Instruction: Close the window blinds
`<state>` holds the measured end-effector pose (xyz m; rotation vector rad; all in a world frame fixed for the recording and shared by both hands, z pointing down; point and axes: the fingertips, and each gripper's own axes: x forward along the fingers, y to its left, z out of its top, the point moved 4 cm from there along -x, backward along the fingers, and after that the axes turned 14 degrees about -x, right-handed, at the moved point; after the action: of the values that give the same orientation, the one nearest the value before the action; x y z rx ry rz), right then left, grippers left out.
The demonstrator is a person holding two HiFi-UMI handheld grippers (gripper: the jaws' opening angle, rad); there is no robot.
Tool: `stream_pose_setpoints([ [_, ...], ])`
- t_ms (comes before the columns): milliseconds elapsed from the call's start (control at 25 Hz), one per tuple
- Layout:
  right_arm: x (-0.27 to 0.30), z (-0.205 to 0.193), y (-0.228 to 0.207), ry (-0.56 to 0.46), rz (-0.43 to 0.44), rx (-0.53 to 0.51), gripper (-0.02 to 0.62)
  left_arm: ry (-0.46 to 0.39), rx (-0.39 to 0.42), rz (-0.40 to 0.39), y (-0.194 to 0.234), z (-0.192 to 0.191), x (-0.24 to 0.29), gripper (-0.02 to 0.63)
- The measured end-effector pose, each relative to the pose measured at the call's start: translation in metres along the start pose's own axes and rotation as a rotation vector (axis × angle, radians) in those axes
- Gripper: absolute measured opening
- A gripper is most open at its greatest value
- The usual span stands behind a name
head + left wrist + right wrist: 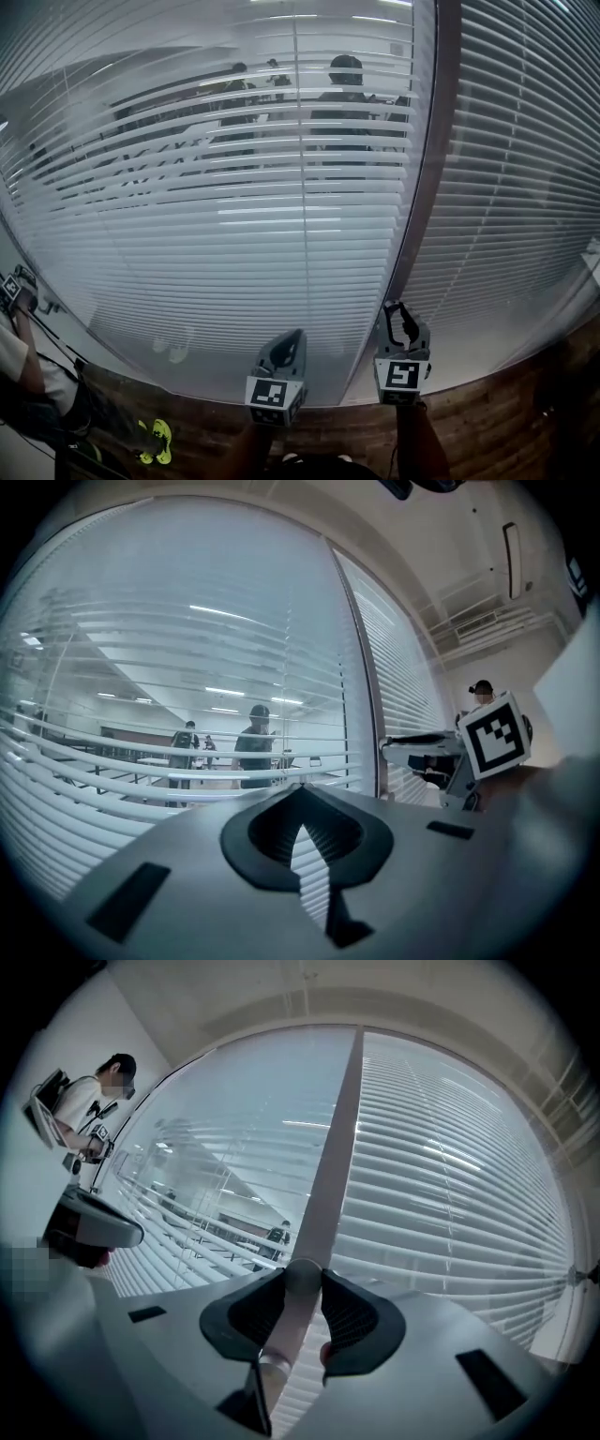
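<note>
White slatted blinds hang over two windows. The left blind [234, 216] has its slats tilted partly open, and a room shows through them. The slats of the right blind [525, 169] lie closer together. A brown mullion [431, 169] divides the two. My right gripper [401, 317] is raised at the foot of the mullion. In the right gripper view its jaws [302, 1275] press from both sides on a pale round wand [281, 1340] that hangs from the blind. My left gripper [286, 349] points at the left blind, and its jaws [300, 789] are shut on nothing.
Behind the glass stand people [345, 94] among tables. A person [94, 1101] with equipment stands at my left. A wood-look wall [487, 422] runs under the windows. Yellow-green shoes [157, 441] are on the floor at lower left.
</note>
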<state>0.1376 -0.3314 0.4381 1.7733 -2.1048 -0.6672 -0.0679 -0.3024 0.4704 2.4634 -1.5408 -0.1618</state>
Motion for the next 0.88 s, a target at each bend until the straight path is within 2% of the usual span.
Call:
stream_pose_setpoints([
  [200, -0.001, 0.002, 0.000, 0.010, 0.027, -0.088, 0.127, 0.013, -0.004, 0.000, -0.003, 0.001, 0.000, 0.000],
  [320, -0.001, 0.004, 0.002, 0.032, 0.036, -0.207, 0.127, 0.025, 0.001, -0.002, -0.003, -0.003, 0.000, 0.000],
  [400, -0.002, 0.006, 0.003, 0.052, 0.036, -0.309, 0.127, 0.023, -0.006, -0.006, -0.006, -0.004, 0.000, 0.000],
  [600, -0.003, 0.004, 0.007, 0.069, 0.029, -0.637, 0.127, 0.028, -0.004, -0.013, -0.008, -0.008, -0.002, 0.000],
  [880, -0.002, 0.001, 0.011, 0.035, 0.058, -1.034, 0.127, 0.033, 0.008, -0.034, -0.011, -0.013, 0.001, 0.000],
])
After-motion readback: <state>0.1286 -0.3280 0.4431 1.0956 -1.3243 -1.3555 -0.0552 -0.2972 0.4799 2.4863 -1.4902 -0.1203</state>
